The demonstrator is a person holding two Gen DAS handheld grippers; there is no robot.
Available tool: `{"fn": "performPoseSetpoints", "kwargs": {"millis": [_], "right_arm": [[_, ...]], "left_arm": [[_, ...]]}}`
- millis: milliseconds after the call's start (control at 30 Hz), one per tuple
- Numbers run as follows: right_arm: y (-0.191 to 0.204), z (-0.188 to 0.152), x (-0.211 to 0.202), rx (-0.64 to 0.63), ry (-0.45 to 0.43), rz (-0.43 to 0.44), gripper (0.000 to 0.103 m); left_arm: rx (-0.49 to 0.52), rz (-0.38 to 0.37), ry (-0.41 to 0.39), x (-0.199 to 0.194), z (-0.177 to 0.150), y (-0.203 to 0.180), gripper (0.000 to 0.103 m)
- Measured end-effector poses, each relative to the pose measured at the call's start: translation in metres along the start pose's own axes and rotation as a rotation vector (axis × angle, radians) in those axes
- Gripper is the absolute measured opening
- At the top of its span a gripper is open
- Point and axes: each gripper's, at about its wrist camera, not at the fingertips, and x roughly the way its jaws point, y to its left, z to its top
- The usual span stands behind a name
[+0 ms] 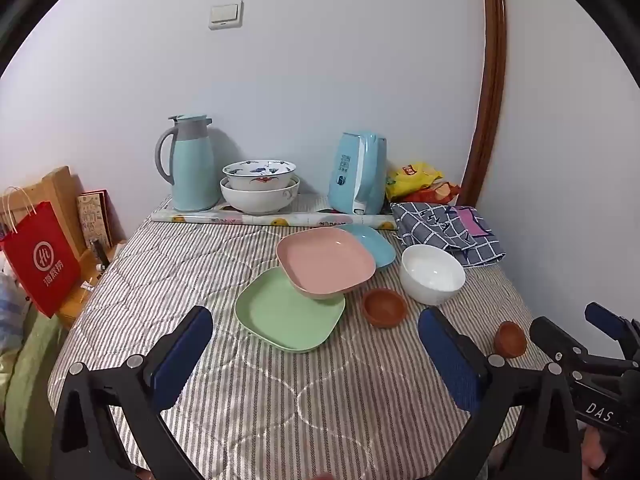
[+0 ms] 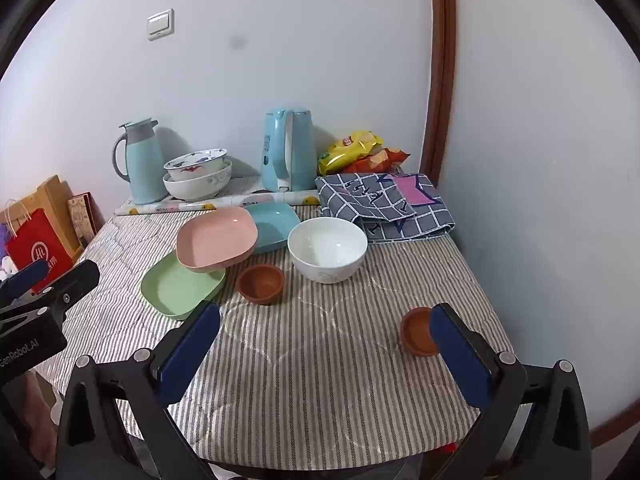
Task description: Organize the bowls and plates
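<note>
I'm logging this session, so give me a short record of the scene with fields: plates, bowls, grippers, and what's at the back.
plates: pink plate tilted, resting on green plate and blue plate
bowls: white bowl; two brown bowls, one near the plates, one by the right gripper's finger
left gripper: open, empty
right gripper: open, empty
back: thermos, stacked patterned bowls, kettle
surface: striped cloth

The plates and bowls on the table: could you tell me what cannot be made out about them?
- Blue plate: left wrist view, mostly hidden behind the pink plate.
- Small brown bowl: right wrist view, partly covered by a gripper finger.
- White bowl markings: too small to read.
</note>
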Motion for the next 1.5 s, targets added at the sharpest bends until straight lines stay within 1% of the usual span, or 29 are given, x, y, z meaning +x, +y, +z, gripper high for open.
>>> {"fn": "performPoseSetpoints", "kwargs": {"millis": [133, 167, 233, 267, 433, 567, 1500], "right_arm": [[0.0, 0.0, -0.001, 0.004, 0.002, 0.001, 0.103], [0.0, 0.0, -0.002, 0.006, 0.001, 0.002, 0.103], [-0.001, -0.002, -0.002, 0.012, 0.0, 0.004, 0.103], [-0.002, 0.002, -0.003, 0.014, -0.001, 0.004, 0.103], [-0.002, 0.001, -0.006, 0.018, -0.009, 0.009, 0.103], [-0.002, 0.004, -0.01, 0.025, -0.011, 0.014, 0.103], [0.002, 0.007, -0.013, 0.035, -0.024, 0.024, 0.103]], "left_arm": [[0.003, 0.007, 0.027, 0.004, 0.002, 0.001, 0.103], [0.01, 0.006, 0.015, 0.001, 0.0, 0.0, 0.103], [0.021, 0.011, 0.016, 0.001, 0.003, -0.005, 0.103], [0.025, 0.016, 0.015, 0.002, 0.003, -0.006, 0.103], [0.028, 0.007, -0.003, -0.006, 0.002, -0.004, 0.103], [0.017, -0.009, 0.0, -0.008, 0.005, -0.002, 0.103], [0.02, -0.02, 0.0, -0.009, 0.005, -0.003, 0.103]]}}
